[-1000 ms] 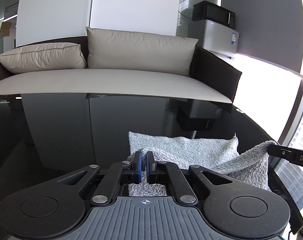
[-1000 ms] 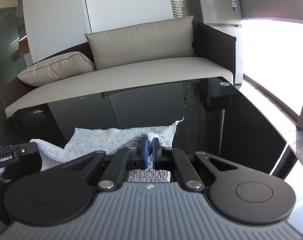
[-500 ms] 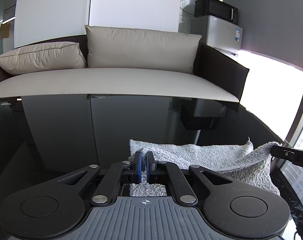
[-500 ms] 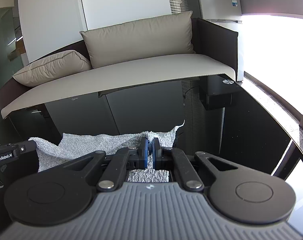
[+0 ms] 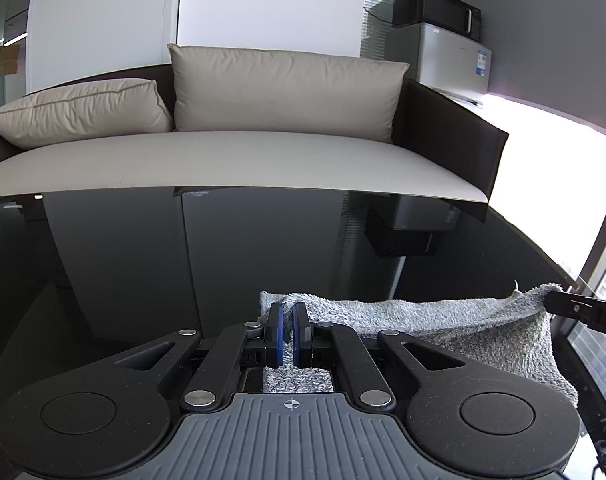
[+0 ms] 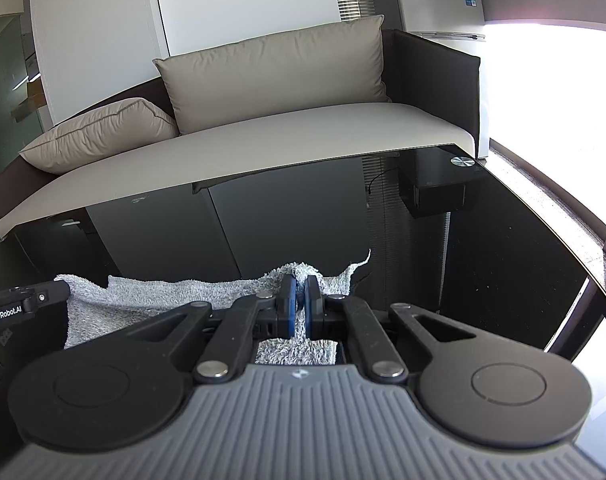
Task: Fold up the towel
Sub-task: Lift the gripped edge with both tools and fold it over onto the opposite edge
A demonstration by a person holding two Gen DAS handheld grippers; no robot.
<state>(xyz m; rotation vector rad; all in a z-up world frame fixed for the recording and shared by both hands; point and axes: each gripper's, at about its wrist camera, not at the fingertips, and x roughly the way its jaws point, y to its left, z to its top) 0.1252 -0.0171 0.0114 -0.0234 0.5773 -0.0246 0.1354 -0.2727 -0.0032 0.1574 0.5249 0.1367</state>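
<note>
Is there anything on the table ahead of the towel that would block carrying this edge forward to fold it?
Nothing visible does. Both the left gripper and the right gripper are shut on the towel, and the black glass table beyond it shows only reflections up to the sofa.

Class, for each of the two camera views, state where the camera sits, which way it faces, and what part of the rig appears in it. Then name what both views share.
Left wrist view: sits behind the left gripper, facing across the black table toward the sofa; its fingers pinch the grey towel, and the right gripper shows at the right edge.
Right wrist view: sits behind the right gripper, facing the same way; the left gripper shows at the left edge.
Shared: towel, table, sofa, fridge.
</note>
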